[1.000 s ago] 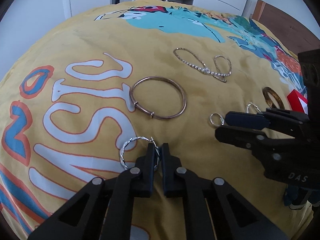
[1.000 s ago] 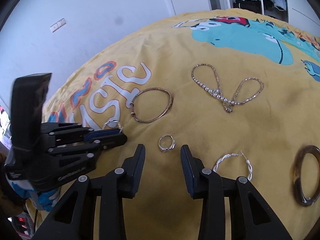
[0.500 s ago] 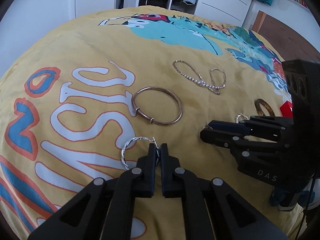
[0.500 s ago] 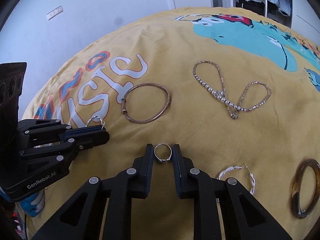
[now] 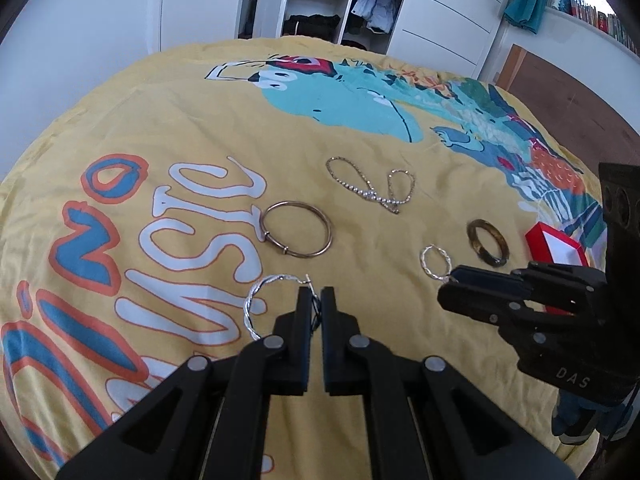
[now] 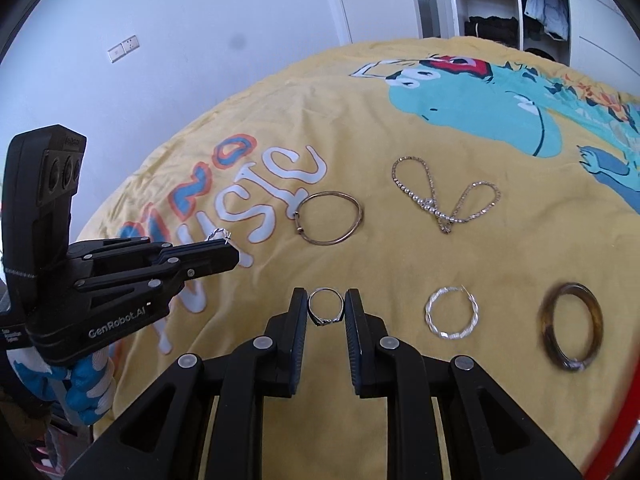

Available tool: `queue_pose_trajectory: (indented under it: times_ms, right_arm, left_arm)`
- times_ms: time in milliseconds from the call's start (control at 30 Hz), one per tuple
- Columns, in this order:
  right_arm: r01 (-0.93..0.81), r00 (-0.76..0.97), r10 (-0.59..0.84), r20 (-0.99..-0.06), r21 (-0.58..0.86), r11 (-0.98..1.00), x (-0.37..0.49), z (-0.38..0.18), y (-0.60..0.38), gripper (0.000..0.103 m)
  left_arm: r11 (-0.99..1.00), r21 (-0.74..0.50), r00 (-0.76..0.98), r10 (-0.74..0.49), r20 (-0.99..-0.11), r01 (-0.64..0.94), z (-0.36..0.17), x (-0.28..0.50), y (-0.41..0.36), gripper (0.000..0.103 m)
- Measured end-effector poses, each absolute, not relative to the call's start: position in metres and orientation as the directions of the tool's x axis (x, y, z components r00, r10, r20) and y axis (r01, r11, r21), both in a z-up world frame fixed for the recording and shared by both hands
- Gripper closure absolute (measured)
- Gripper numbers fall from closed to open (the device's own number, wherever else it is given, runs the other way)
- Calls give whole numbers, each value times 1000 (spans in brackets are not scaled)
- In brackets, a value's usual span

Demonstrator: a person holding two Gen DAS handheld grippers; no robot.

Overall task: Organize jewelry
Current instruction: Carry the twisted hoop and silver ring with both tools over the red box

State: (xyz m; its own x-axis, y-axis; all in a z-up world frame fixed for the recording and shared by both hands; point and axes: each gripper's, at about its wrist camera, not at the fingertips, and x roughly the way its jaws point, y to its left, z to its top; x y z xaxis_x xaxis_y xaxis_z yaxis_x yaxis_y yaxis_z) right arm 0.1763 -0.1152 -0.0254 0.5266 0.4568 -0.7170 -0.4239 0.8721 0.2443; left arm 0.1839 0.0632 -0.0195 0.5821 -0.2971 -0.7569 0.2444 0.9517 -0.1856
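Jewelry lay spread over a yellow bedspread (image 5: 168, 120) printed with a teal dinosaur and big white letters, and two pieces were held off it. A twisted silver hoop earring (image 5: 256, 308) hung from the left tongs (image 5: 316, 304), whose jaws were pressed almost together on the hoop's right edge, so that most of the ring stuck out to the left of the fingers. In the right wrist view only a glint of that hoop showed above the left tongs' tips. A small silver ring (image 6: 326, 307) stood upright between the pads of the right tongs (image 6: 326, 310), which were closed on it from both sides with a narrow gap the width of the ring.

The rest rested on the bedspread. A second twisted silver hoop (image 6: 452, 317) lay just right of the right tongs, and a brown tortoiseshell bangle (image 6: 572, 327) sat further right, apart from it. Beyond the tongs, near the white letters, lay a thin gold-coloured bangle (image 6: 330, 218), and to its right a beaded chain (image 6: 444, 202) was laid in two loops crossing in the middle. In the left wrist view a red box (image 5: 554, 246) with a white inside sat at the right side of the bed, behind the right tongs. A white wall, a door and an open wardrobe (image 5: 332, 0) with hanging clothes stood behind the bed.
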Motion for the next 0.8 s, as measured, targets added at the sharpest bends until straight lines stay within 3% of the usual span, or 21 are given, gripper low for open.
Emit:
queue_pose_trajectory:
  times_ms: [800]
  right_arm:
    - [-217, 689, 320, -651, 236, 947, 4, 51, -240, 84]
  left_arm:
    - [928, -195, 644, -362, -674, 317, 78, 52, 11, 100]
